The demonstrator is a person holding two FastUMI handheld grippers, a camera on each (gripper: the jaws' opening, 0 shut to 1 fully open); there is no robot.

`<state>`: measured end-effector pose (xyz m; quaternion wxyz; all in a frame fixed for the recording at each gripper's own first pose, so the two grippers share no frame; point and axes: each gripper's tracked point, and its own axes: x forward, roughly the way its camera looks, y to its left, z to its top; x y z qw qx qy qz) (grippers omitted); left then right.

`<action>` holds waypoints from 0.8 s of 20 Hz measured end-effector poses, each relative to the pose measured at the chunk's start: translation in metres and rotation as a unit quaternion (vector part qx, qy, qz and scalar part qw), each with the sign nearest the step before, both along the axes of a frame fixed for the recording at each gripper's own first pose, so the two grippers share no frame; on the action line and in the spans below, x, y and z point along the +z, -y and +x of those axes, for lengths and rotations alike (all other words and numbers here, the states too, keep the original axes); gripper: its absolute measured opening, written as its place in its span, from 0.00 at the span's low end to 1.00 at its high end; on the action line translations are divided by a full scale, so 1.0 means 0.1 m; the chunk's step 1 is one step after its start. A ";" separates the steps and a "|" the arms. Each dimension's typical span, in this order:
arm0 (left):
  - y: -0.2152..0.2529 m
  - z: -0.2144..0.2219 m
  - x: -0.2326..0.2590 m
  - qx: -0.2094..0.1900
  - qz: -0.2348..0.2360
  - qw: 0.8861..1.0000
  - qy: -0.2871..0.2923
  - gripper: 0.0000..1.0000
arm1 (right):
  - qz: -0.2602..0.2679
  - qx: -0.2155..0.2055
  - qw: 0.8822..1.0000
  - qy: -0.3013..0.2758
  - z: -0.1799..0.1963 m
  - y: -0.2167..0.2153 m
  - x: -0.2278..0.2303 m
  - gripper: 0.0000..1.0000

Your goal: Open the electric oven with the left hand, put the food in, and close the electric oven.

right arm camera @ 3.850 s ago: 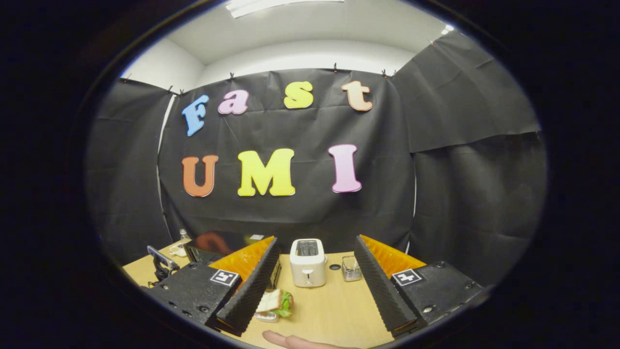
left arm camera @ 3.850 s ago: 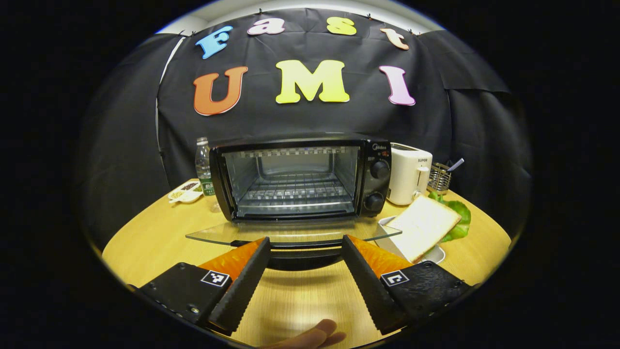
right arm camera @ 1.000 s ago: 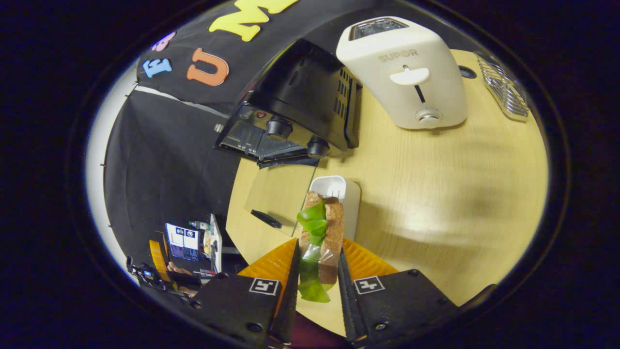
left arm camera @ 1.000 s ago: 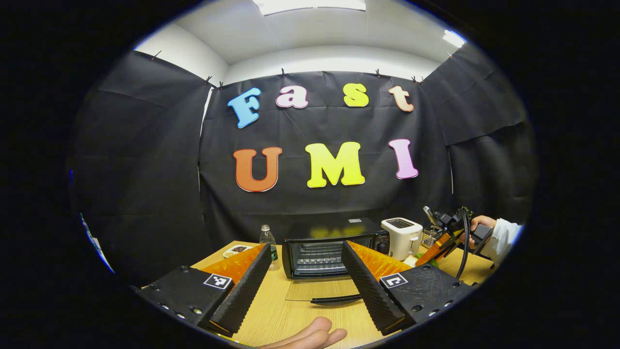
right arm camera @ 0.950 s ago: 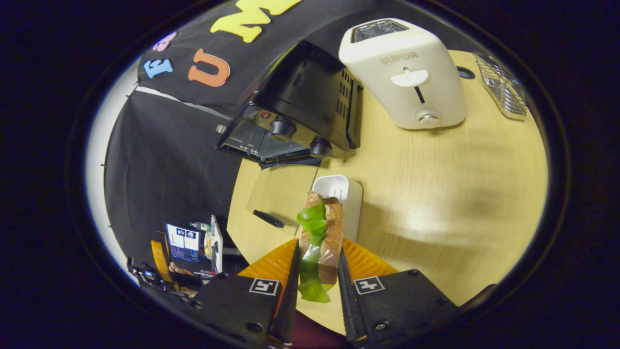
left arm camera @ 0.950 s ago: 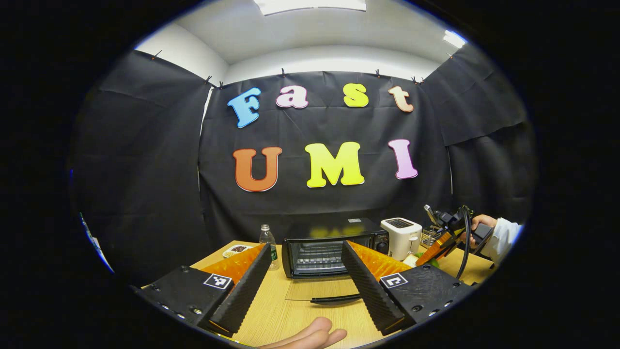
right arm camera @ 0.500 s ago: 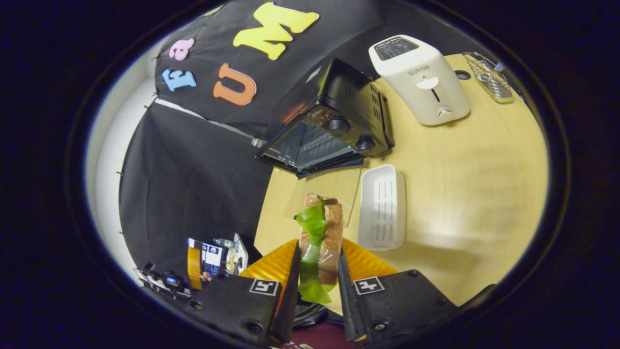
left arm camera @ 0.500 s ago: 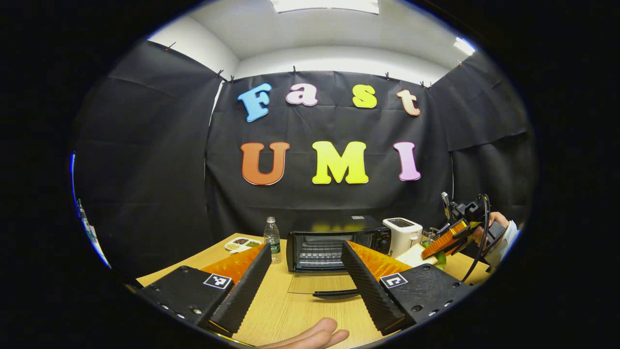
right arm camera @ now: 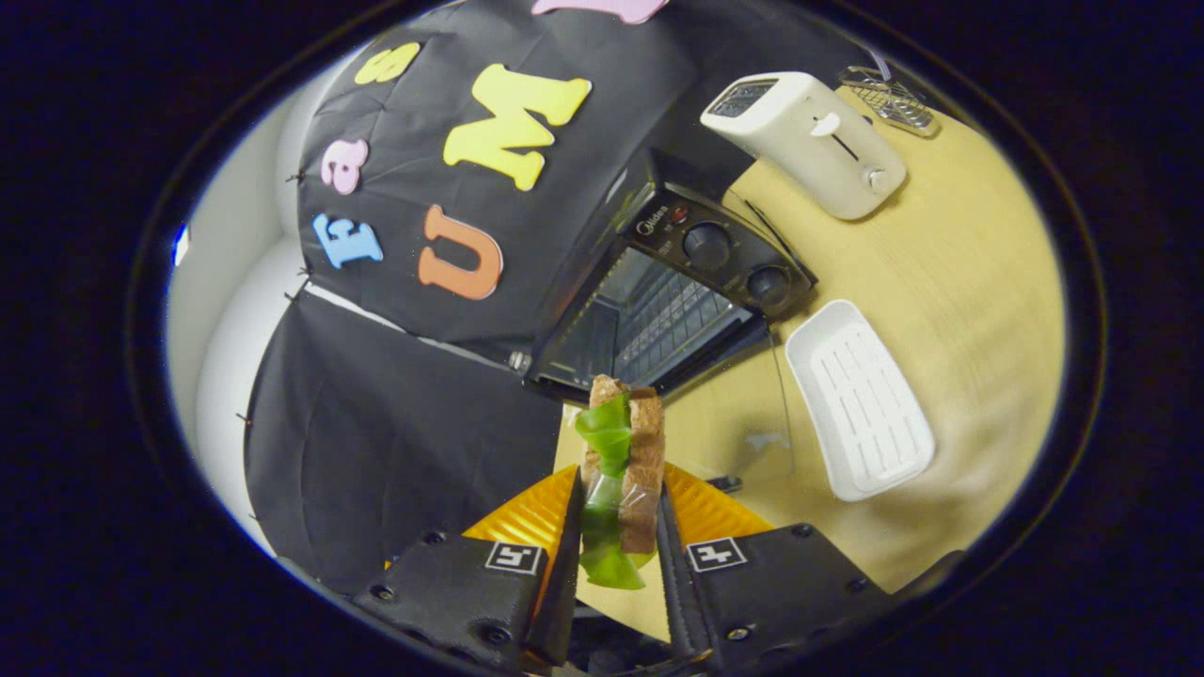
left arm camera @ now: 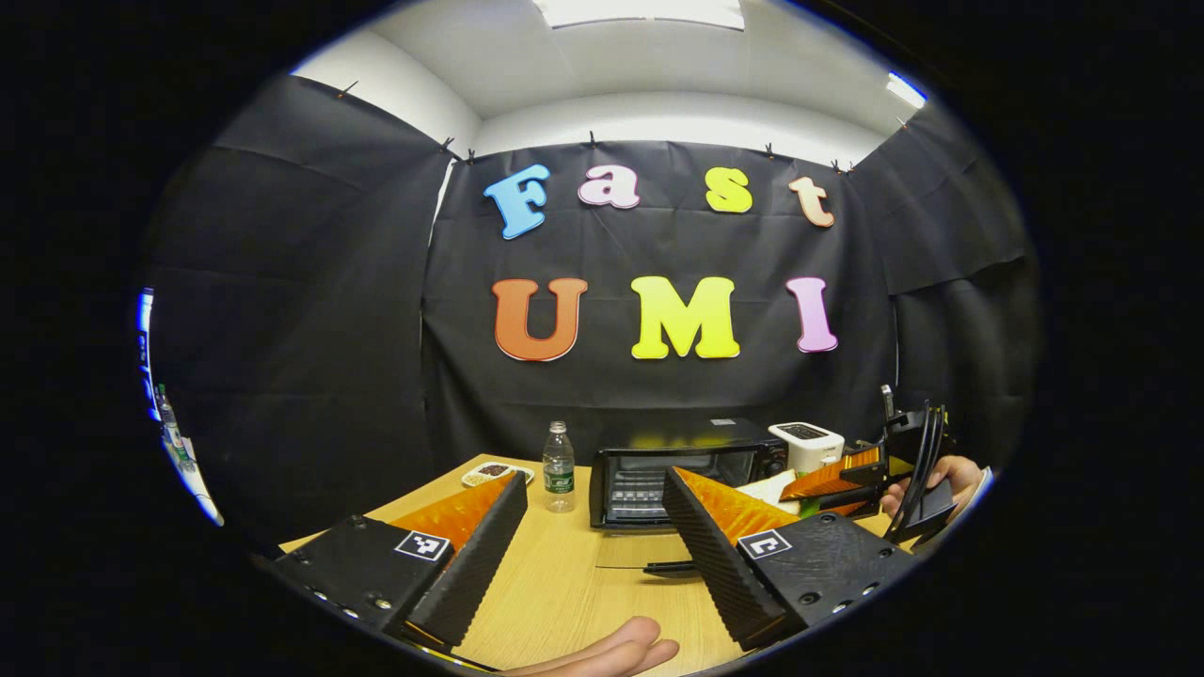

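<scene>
Green lettuce sandwich clamped upright in your right gripper, near the open electric oven | left gripper spread wide, empty | risk: sandwich snagging the lowered glass door or slipping out.

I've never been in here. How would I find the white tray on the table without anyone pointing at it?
Find the black electric oven with its glass door folded down onto the wooden table. Just beside that door, below the oven's two knobs, lies the white tray. It is flat, ribbed and empty, unlike the tall white toaster farther back.
</scene>
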<state>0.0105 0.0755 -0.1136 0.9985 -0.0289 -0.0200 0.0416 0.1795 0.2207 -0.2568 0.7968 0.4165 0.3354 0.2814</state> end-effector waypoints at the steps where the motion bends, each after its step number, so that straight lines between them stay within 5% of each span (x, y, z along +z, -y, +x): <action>1: -0.04 0.02 -0.04 0.001 0.001 1.000 -0.004 0.95 | 0.011 -0.020 1.000 0.011 0.07 -0.10 0.01 0.42; 5: -0.18 0.06 -0.13 0.007 0.001 1.000 -0.012 0.95 | 0.034 -0.097 0.995 0.006 0.44 -0.43 -0.15 0.43; 9: -0.25 0.12 -0.26 0.002 0.003 0.999 -0.041 0.95 | 0.063 -0.200 0.977 -0.019 0.93 -0.64 -0.38 0.43; 16: -0.43 0.09 -0.36 0.010 0.018 0.998 -0.059 0.95 | 0.111 -0.284 0.952 -0.008 1.67 -0.87 -0.61 0.43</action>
